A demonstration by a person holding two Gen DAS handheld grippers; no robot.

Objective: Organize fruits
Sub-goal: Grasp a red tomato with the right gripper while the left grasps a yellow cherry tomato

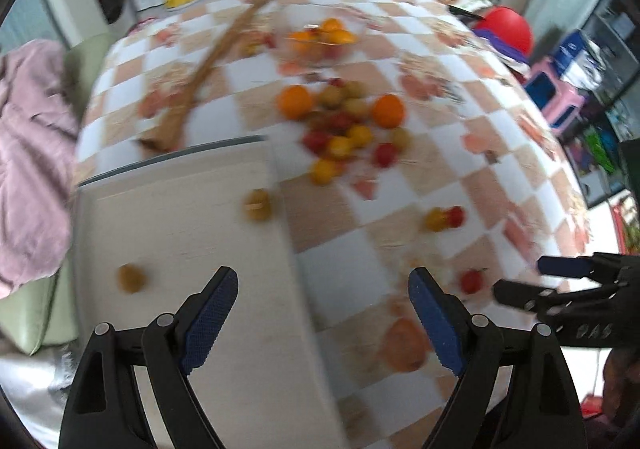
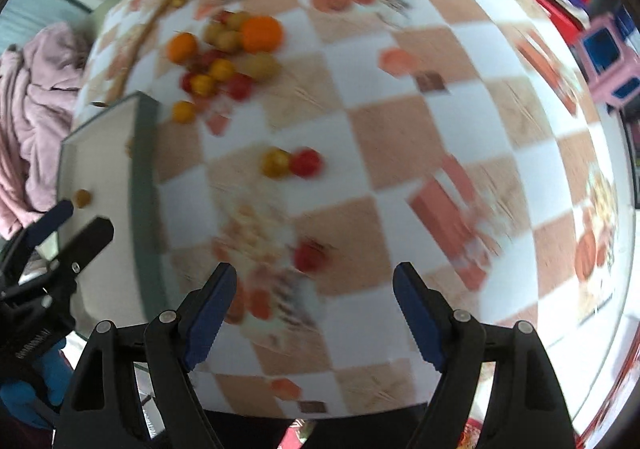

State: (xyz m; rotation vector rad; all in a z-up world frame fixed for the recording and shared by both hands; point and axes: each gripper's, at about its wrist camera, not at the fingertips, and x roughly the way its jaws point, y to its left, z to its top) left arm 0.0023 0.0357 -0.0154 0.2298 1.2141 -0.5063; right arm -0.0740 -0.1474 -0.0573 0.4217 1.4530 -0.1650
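Over the peach-and-white checked tablecloth (image 2: 372, 137), beside the pale rectangular tray (image 1: 176, 217), we hold left gripper (image 1: 323, 313) and right gripper (image 2: 314, 305) spread wide, empty; oranges and cherry tomatoes (image 1: 340, 125) heap mid-table, one small red tomato (image 2: 310, 255) just ahead.

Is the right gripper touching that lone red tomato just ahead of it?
Apart. The right wrist view shows the right gripper with jaws open and patterned cloth visible between them and the red tomato.

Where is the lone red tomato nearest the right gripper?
In the right wrist view the red tomato lies on the checked cloth, just ahead of the open right gripper, right of the white tray.
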